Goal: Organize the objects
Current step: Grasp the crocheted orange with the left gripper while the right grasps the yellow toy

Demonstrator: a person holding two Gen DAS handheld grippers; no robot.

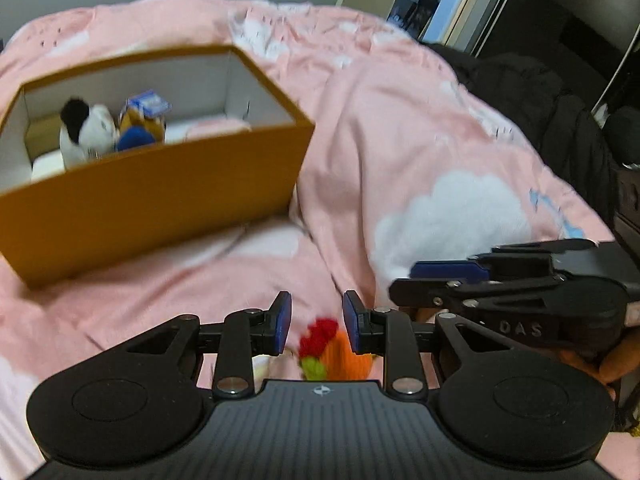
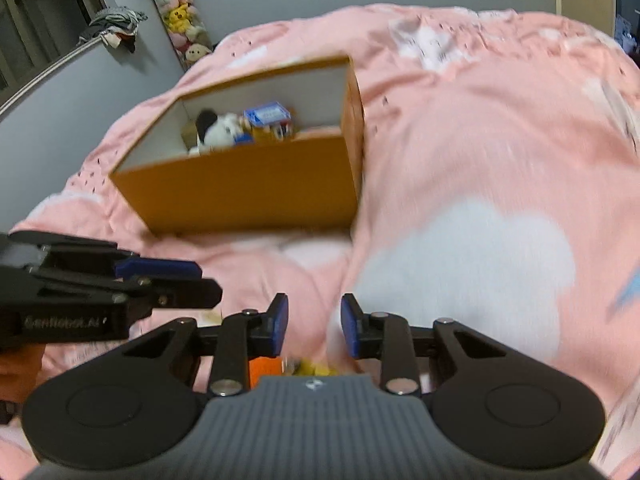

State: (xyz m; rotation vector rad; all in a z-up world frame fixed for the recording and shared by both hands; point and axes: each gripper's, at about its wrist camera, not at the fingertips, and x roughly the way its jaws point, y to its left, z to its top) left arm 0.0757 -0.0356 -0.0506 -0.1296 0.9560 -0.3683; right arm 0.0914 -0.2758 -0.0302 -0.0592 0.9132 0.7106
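Blue pads on the left gripper (image 1: 316, 322) stand narrowly apart with nothing pinched; a red-and-orange knitted toy (image 1: 328, 346) lies on the pink quilt (image 1: 400, 128) just beneath them. The right gripper (image 2: 314, 324), also narrow and empty, hangs beside it. To grab cleanly, I'd widen first, then drop straight down. The orange box (image 1: 160, 200) sits ahead to the left.

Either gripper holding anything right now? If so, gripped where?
Left gripper: cannot tell. A red, orange and green knitted toy sits low between its pads, but contact is blurred. Right gripper: jaws apart, nothing pinched between them.
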